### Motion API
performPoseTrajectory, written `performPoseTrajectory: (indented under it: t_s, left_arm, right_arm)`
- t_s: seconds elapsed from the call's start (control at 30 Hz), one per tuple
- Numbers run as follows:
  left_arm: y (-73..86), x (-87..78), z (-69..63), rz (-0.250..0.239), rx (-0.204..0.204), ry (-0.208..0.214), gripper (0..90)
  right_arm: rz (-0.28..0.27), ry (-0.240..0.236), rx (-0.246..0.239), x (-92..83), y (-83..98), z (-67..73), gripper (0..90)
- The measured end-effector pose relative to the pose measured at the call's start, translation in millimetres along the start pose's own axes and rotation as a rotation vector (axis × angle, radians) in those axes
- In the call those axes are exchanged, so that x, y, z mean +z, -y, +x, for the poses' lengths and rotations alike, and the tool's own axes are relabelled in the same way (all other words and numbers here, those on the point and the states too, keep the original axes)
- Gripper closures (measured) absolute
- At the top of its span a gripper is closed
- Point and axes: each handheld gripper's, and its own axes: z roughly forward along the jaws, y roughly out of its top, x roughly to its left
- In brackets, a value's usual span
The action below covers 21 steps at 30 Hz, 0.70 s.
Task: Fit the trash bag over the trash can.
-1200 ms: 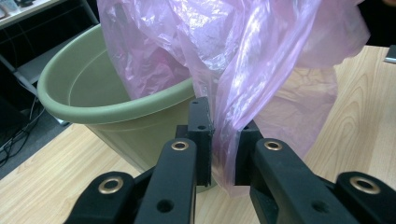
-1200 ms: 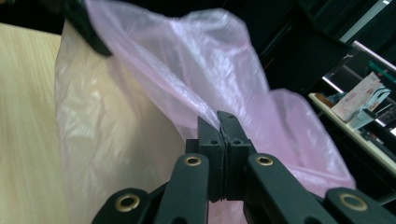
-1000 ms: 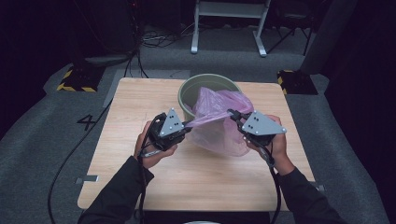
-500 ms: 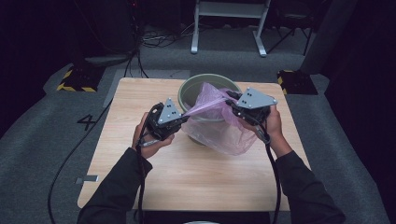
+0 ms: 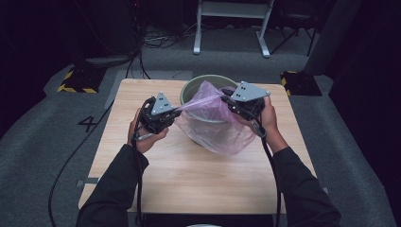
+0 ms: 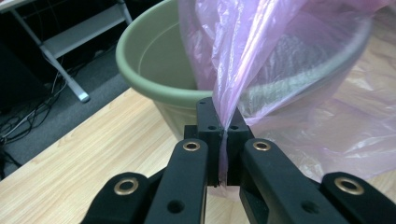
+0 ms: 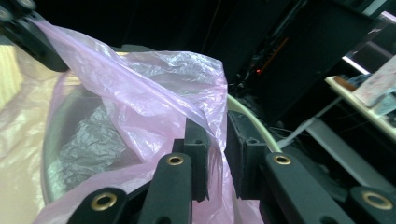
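Surface: a light wooden table (image 5: 198, 175) with plain grain, standing on grey carpet floor (image 5: 42, 142).
On it: a sage-green round tub (image 5: 194, 87), set at the far side, between the left gripper (image 5: 177, 112) and the right gripper (image 5: 226, 99) and just beyond them.
Also touching the top: the lower folds of a pink plastic bag (image 5: 222, 130), draped down the tub's near wall, below and between both grippers.
Near half: bare wood, crossed by the person's sleeves.
Floor mark: a "4" left of the left gripper.
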Motion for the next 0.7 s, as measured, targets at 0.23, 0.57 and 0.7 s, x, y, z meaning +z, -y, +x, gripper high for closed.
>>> performPoseTrajectory:
  t_s: [0.23,0.57,0.7]
  left_arm:
    - [-0.2,-4.1,9.4,-0.082,-0.043,0.062,50.2]
    - [-16.2,-27.7,6.1,-0.158,-0.02,0.11,20.2]
    - [-26.1,-18.4,0.6,-0.125,0.021,0.102,21.1]
  right_arm:
    - [-0.004,-0.018,0.018,1.6,0.5,-2.9,89.8]
    - [0.0,-0.003,0.029,4.3,-3.3,-4.3,89.9]
    - [0.004,-0.003,0.025,6.6,-4.8,-4.1,89.8]
